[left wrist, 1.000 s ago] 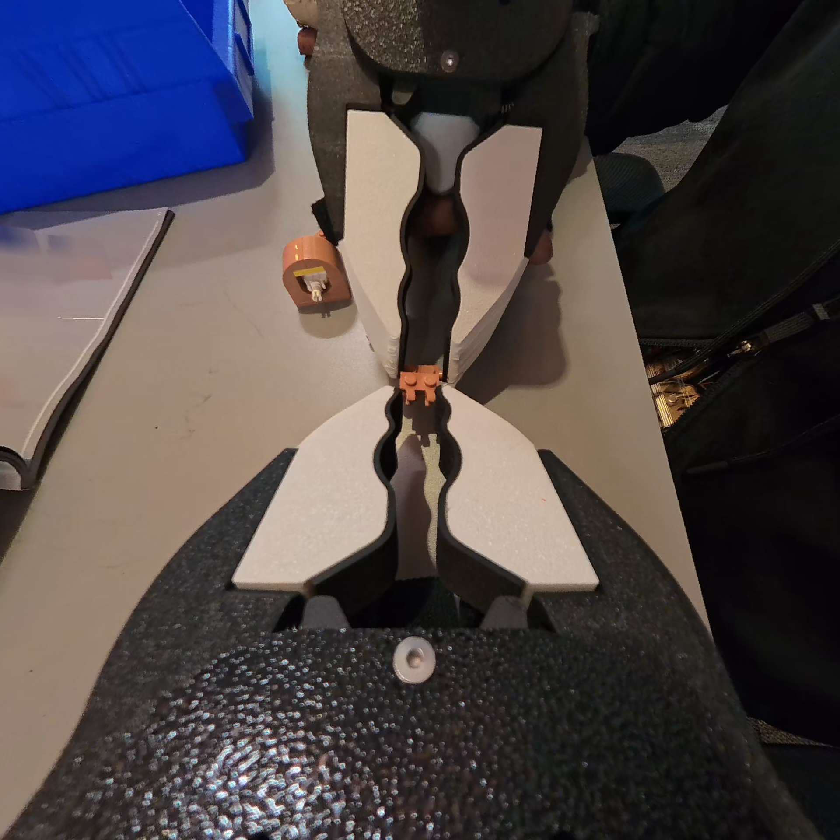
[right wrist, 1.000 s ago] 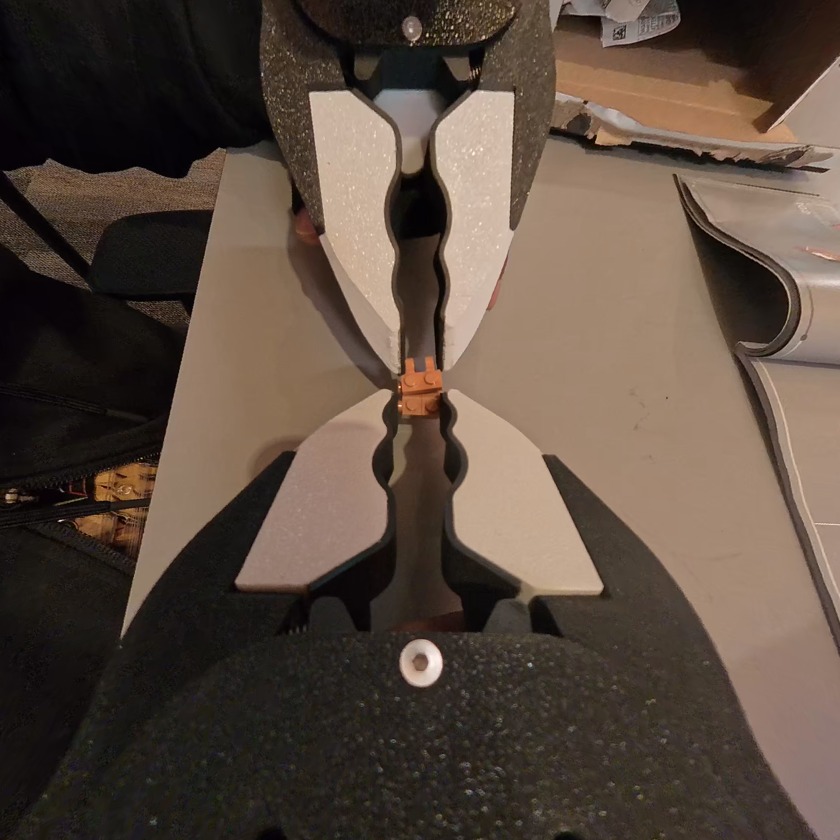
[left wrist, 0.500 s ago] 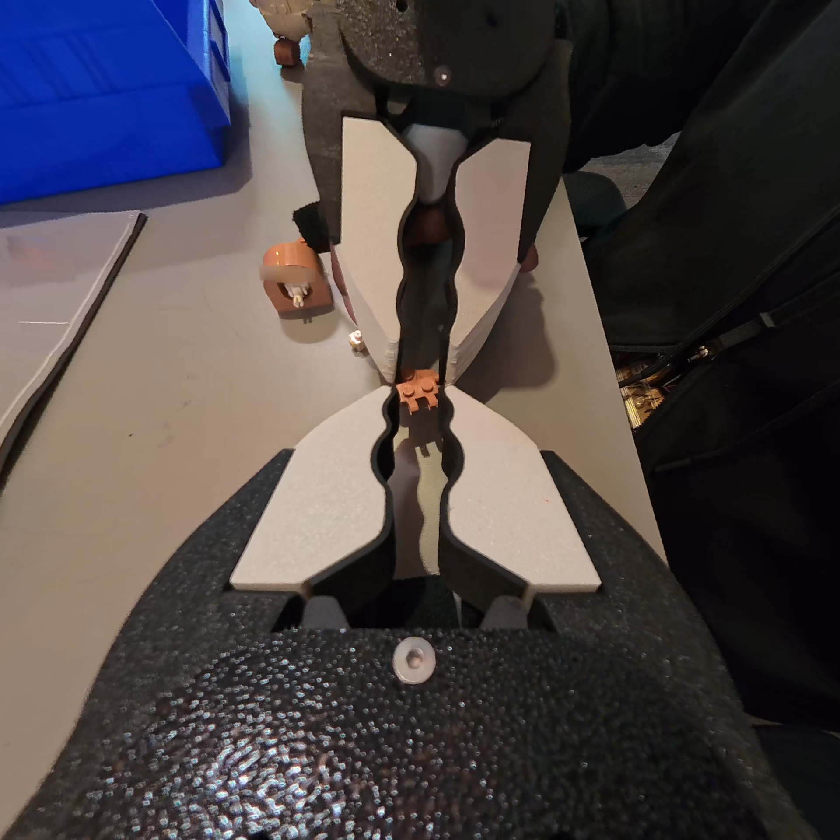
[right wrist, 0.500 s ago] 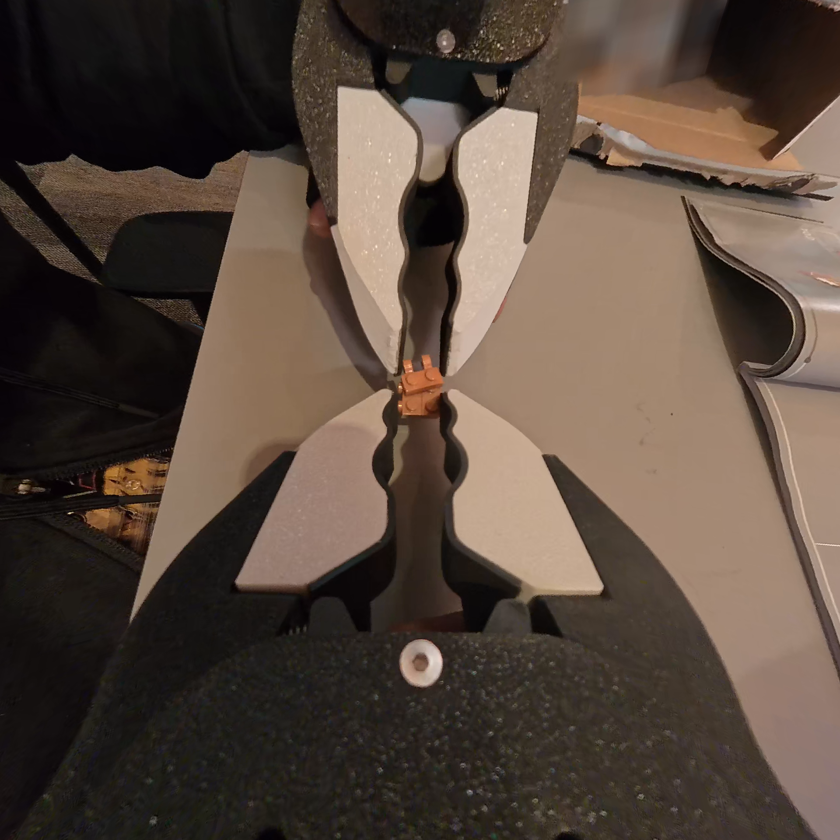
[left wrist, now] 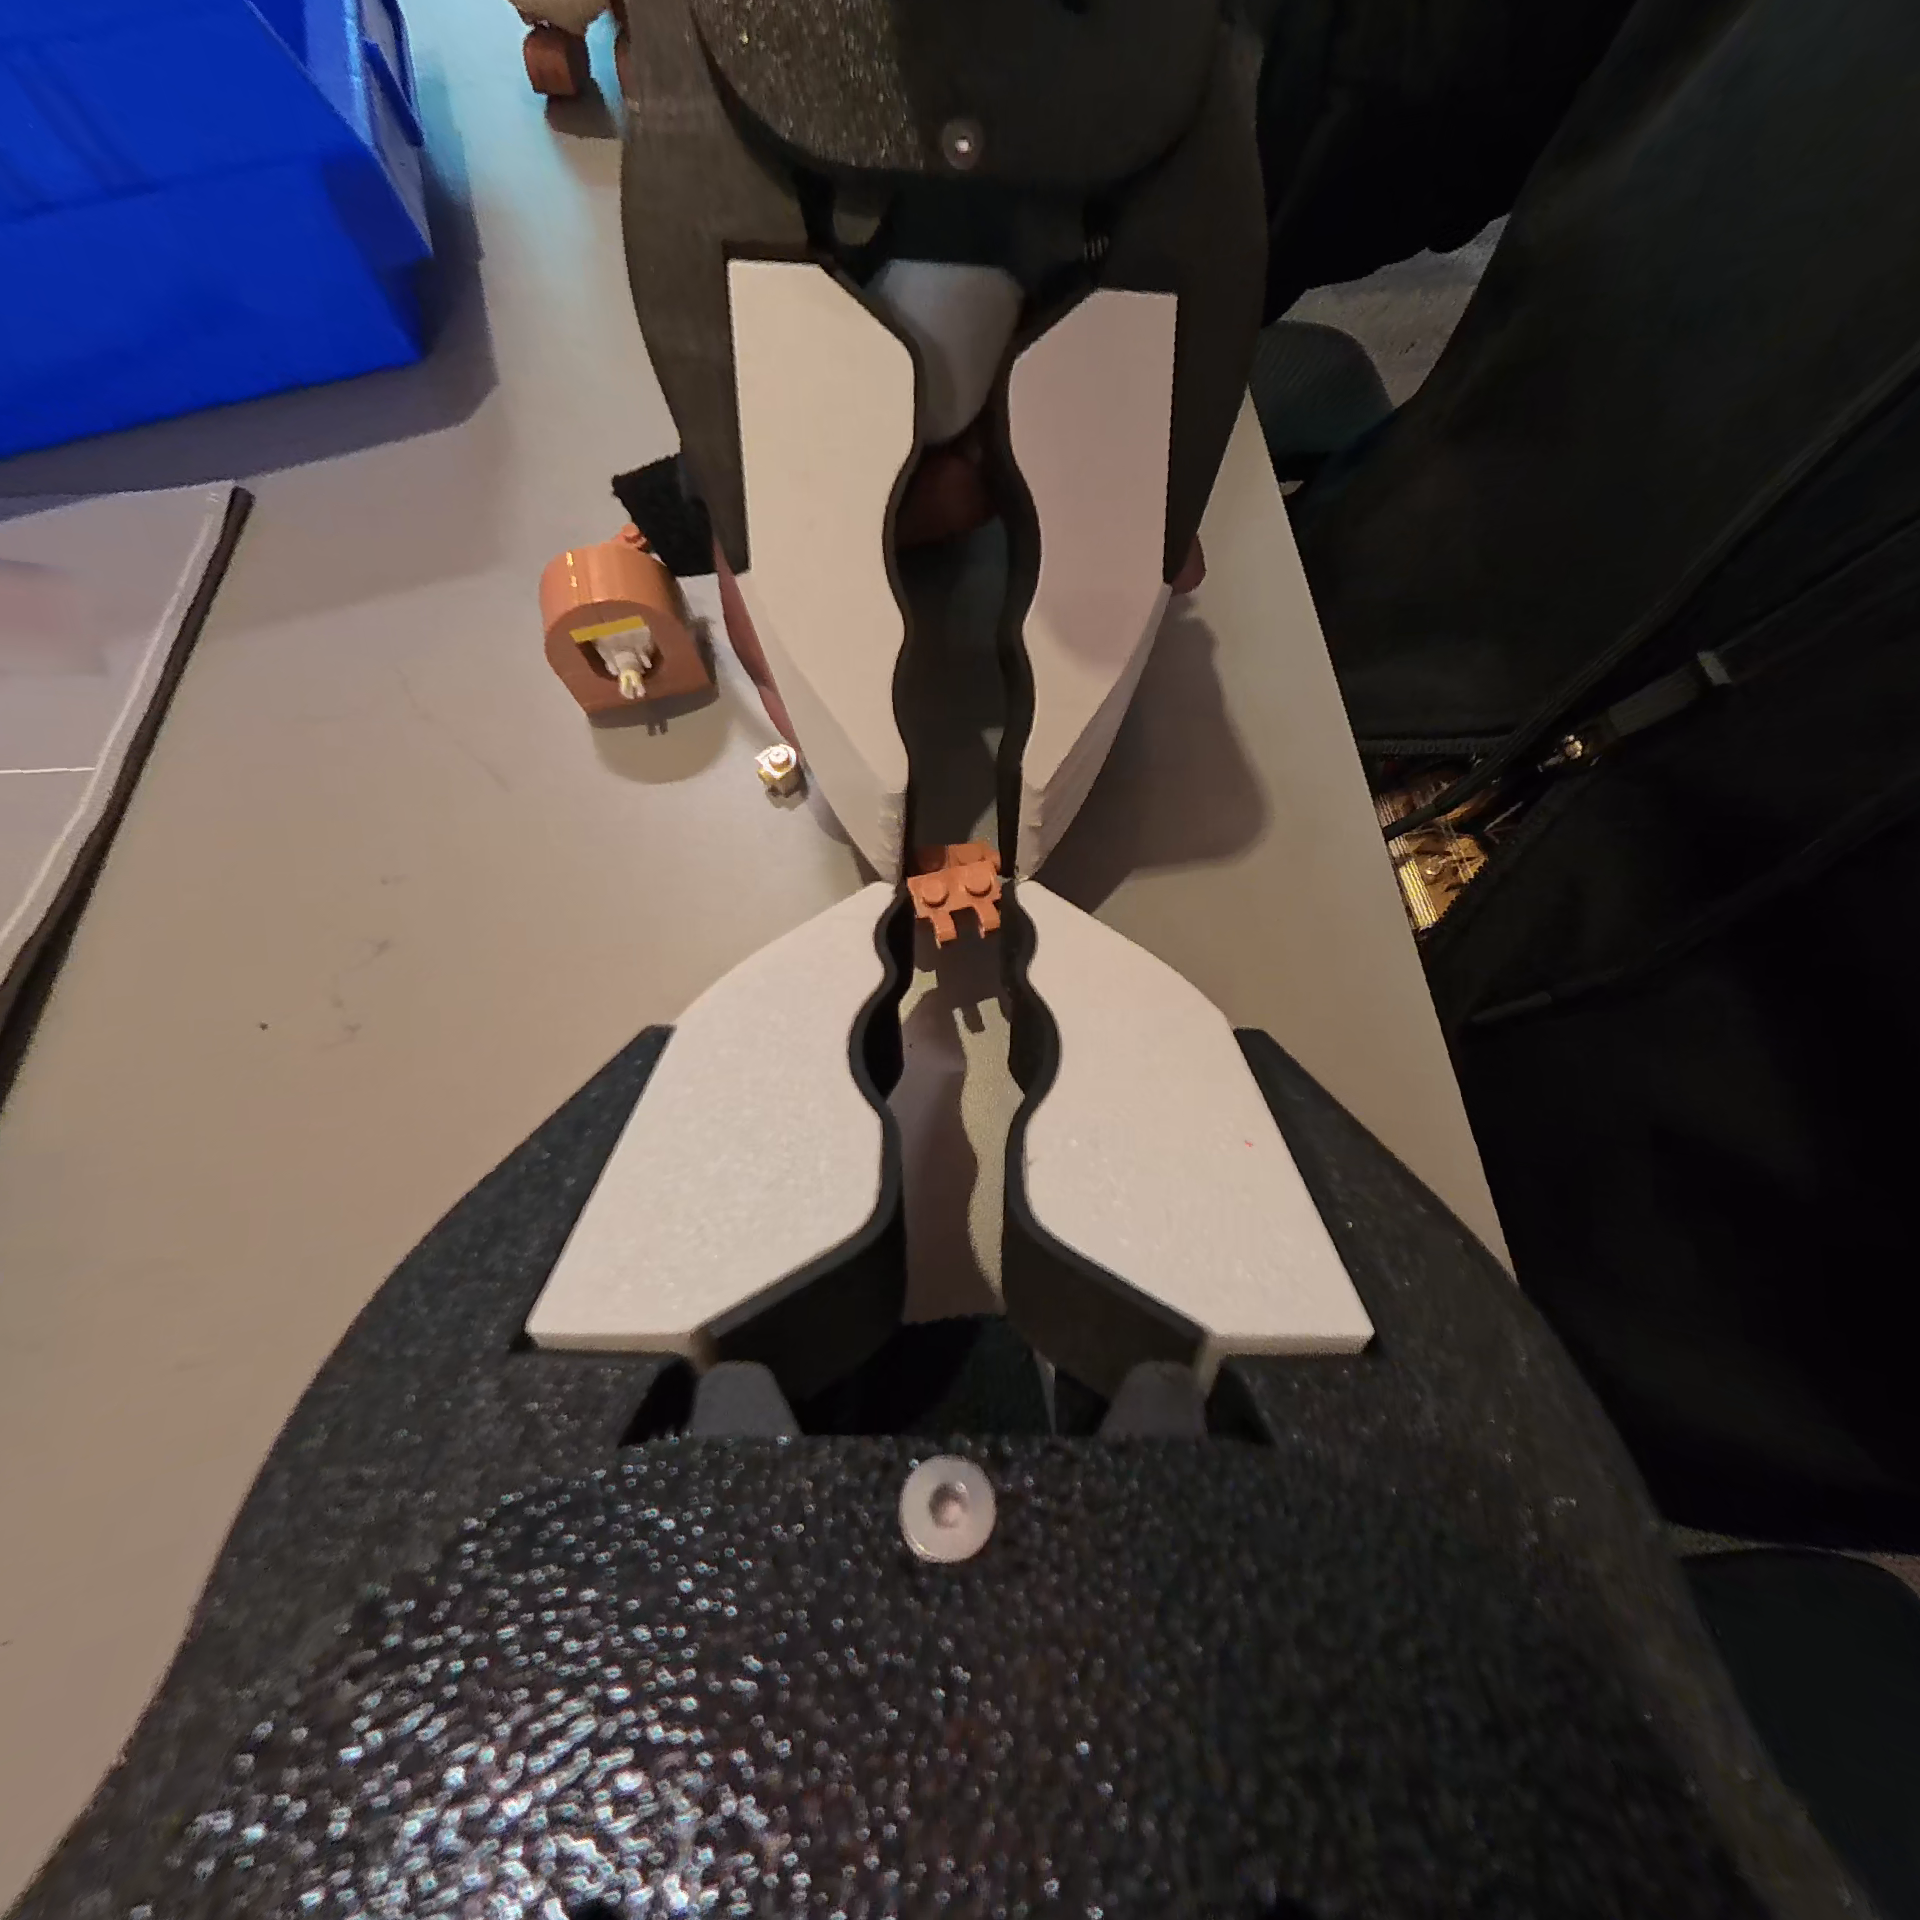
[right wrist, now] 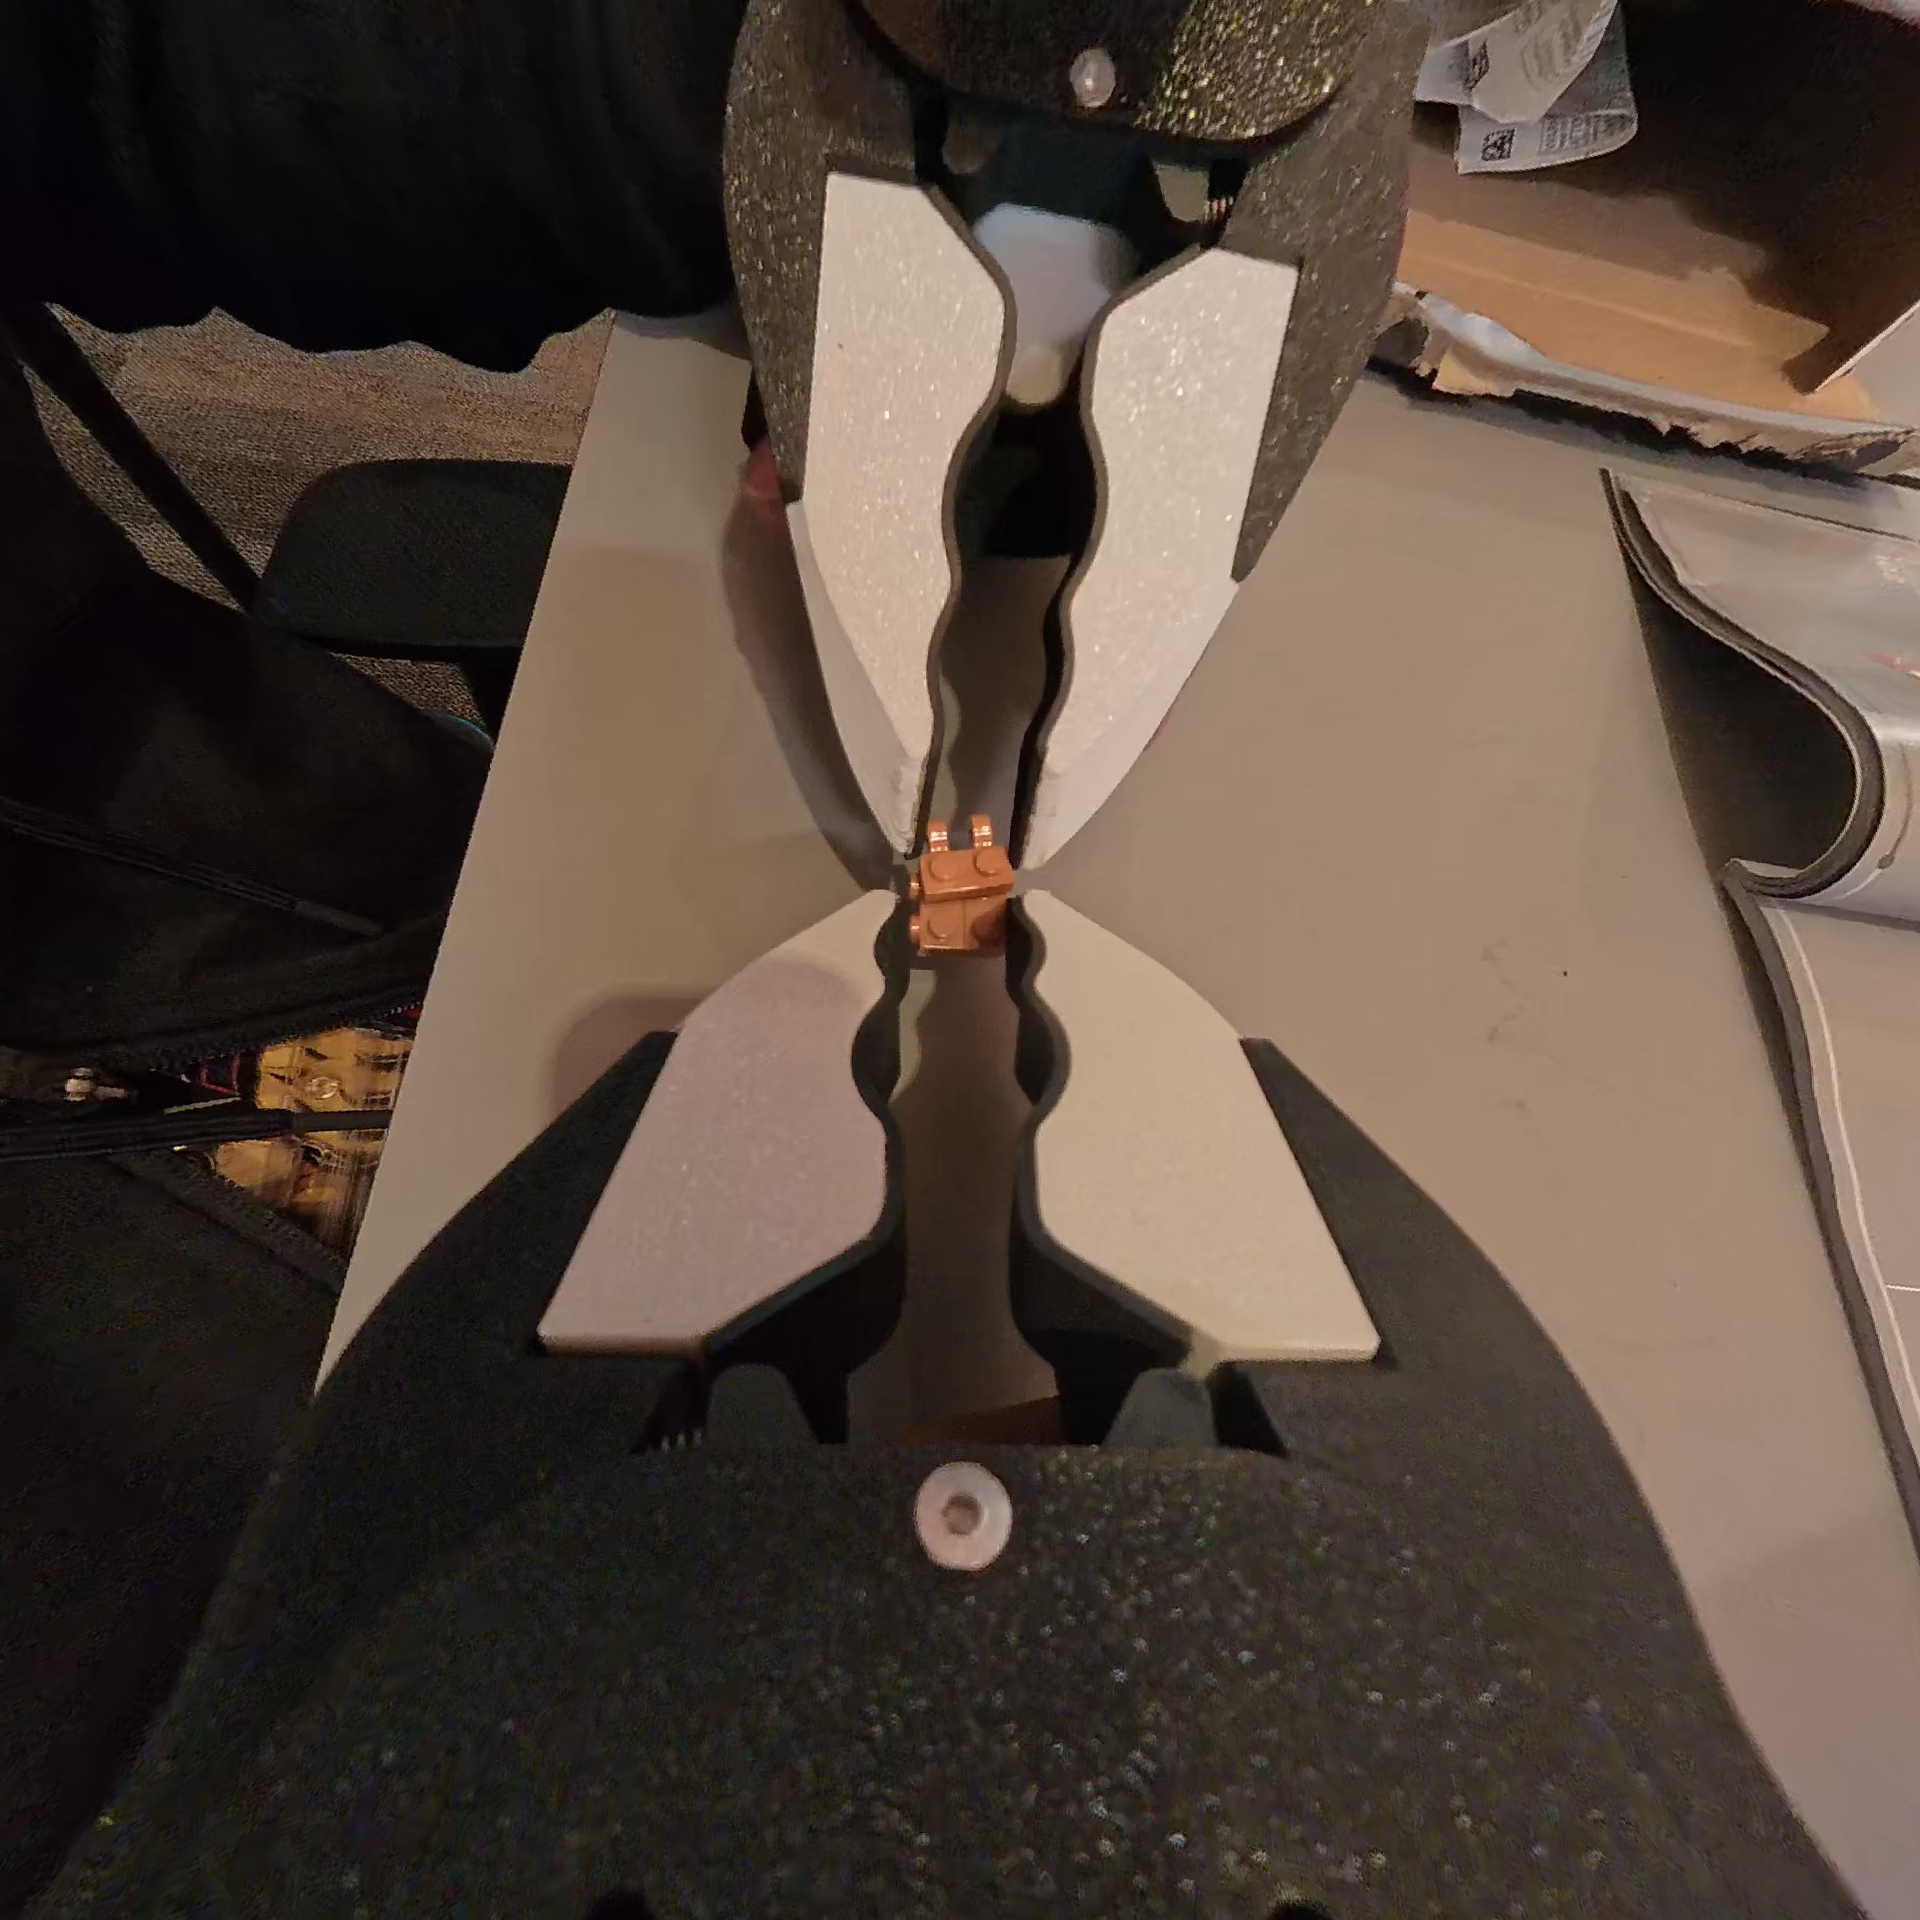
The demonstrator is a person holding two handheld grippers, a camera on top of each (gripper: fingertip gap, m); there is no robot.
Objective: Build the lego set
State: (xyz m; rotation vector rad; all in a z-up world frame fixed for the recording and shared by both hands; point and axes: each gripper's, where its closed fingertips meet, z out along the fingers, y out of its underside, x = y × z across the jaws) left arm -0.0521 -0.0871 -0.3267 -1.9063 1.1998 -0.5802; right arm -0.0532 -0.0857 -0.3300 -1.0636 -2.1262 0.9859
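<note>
Grippers meet tip to tip above the tabletop: my left gripper jaws clench an orange clip plate, my right gripper jaws clench an orange studded brick, the two pieces touching.

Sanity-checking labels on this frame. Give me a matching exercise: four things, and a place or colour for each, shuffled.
Things:
1. orange clip plate
2. bin
3. cardboard box
4. brown arch block

Matches:
a. blue
b. lying on the table near a tiny gold piece
c. pinched at the fingertips of the left gripper
d. top right of the right wrist view

Pairs: 1-c; 2-a; 3-d; 4-b
</note>
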